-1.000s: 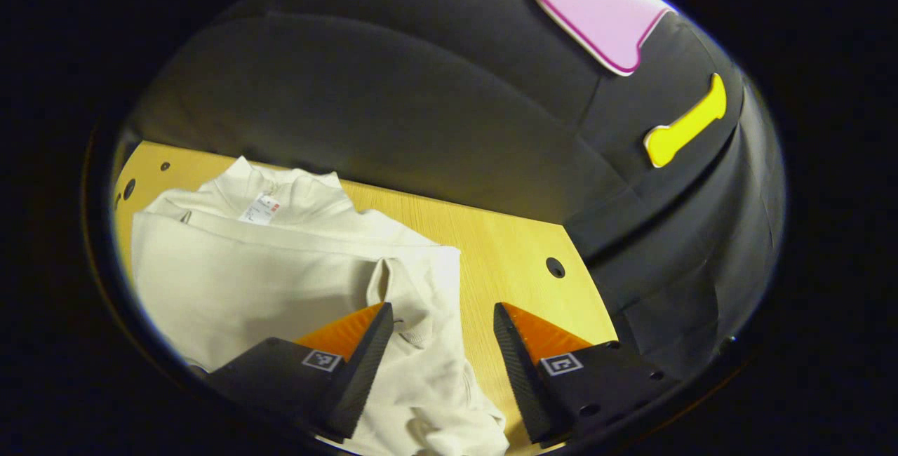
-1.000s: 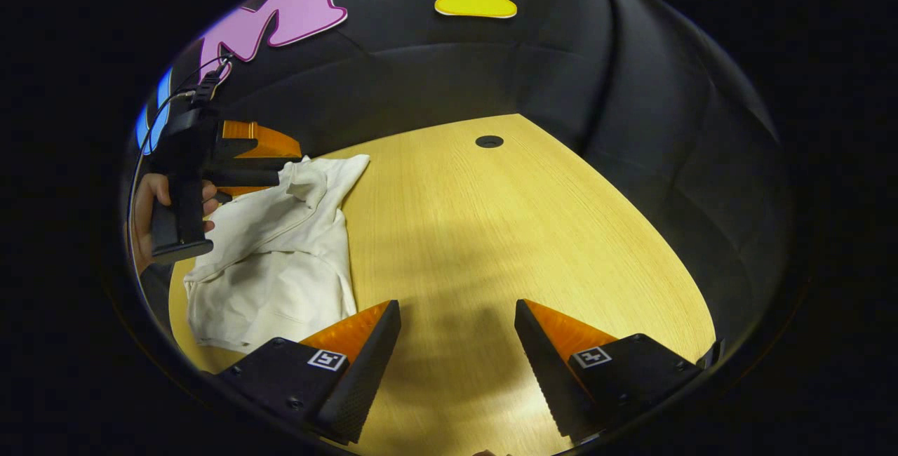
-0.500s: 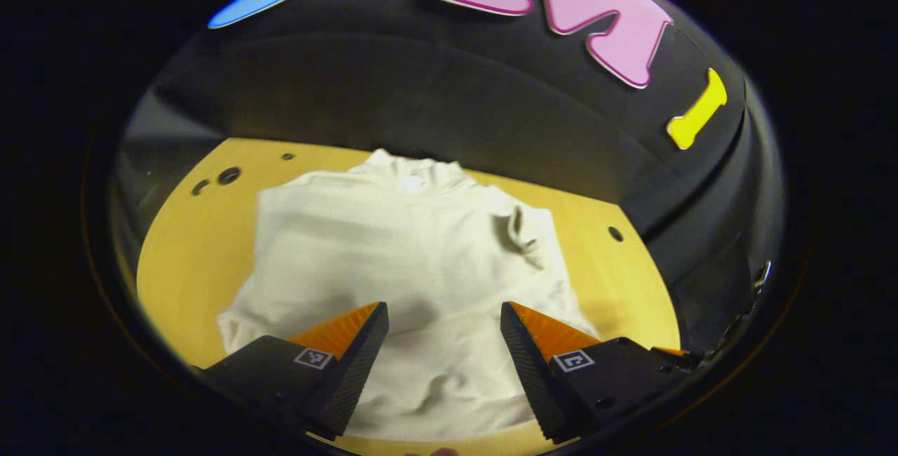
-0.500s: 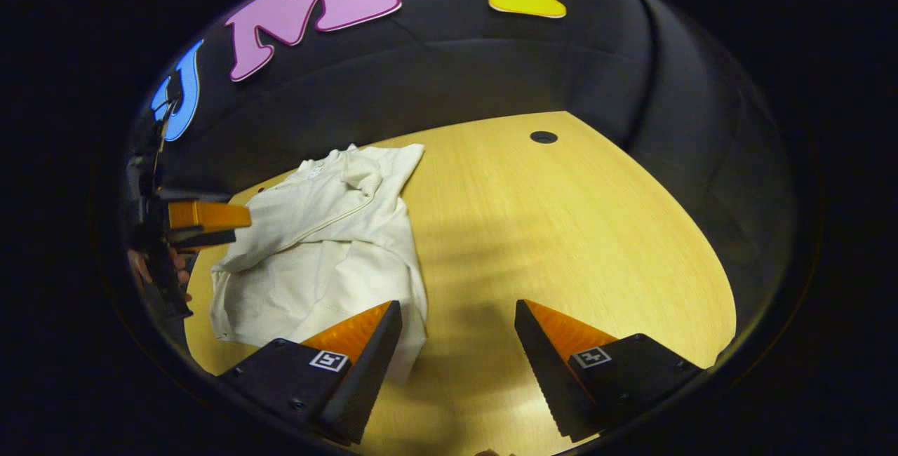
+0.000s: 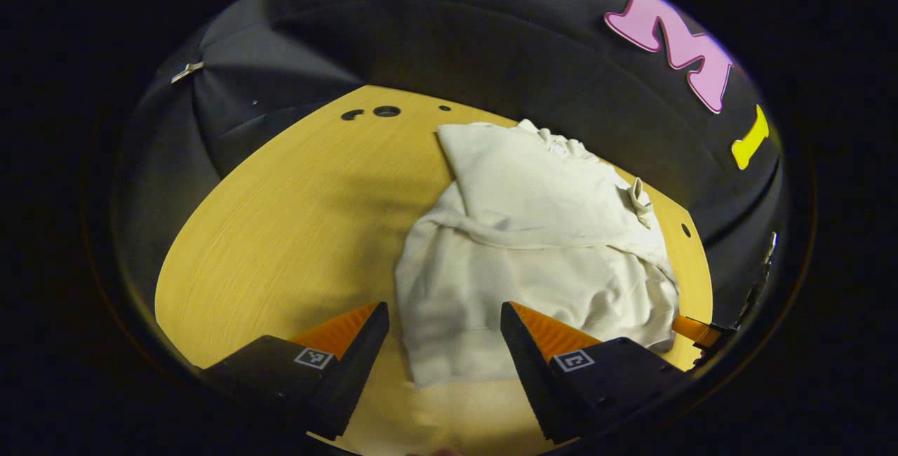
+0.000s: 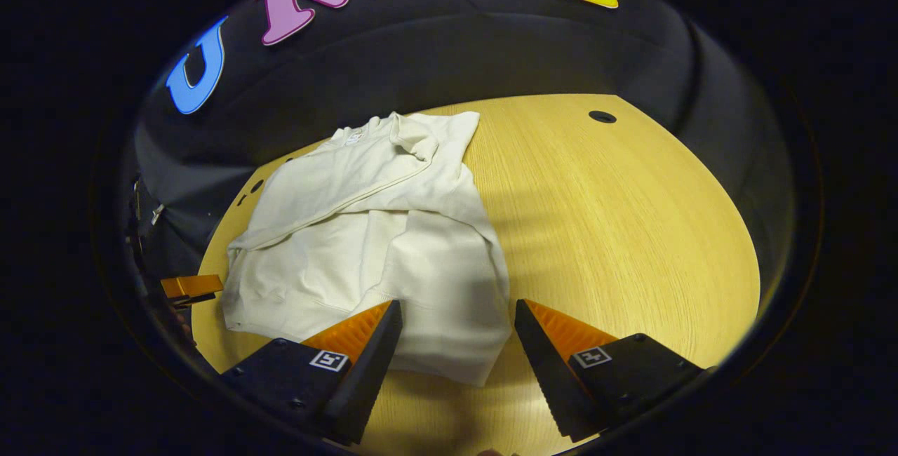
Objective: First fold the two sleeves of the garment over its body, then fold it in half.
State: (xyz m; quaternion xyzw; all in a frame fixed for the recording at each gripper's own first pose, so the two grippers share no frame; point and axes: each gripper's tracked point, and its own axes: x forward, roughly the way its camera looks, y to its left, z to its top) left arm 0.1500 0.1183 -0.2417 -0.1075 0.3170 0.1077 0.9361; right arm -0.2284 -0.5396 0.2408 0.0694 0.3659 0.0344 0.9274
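Observation:
A cream long-sleeved garment (image 5: 533, 245) (image 6: 372, 231) lies flat on the wooden table (image 5: 280, 231), collar toward the far wall. Both sleeves are folded across its body. In the left gripper view my left gripper (image 5: 444, 344) is open above the garment's near left hem corner, holding nothing. In the right gripper view my right gripper (image 6: 457, 344) is open over the near right hem corner, also holding nothing. A bit of the right gripper's finger (image 5: 694, 330) shows at the right edge of the left gripper view, and the left gripper's finger (image 6: 191, 286) at the left edge of the right gripper view.
Bare wooden table (image 6: 631, 231) stretches to the right of the garment and to its left (image 5: 245, 245). Small round holes (image 5: 386, 111) (image 6: 602, 117) sit near the table's far edge. Black cloth walls close the booth behind.
Both grippers have drawn back toward the near edge and swung toward the garment's hem. The left gripper, earlier close over the folded sleeve, now sits at the hem's left corner.

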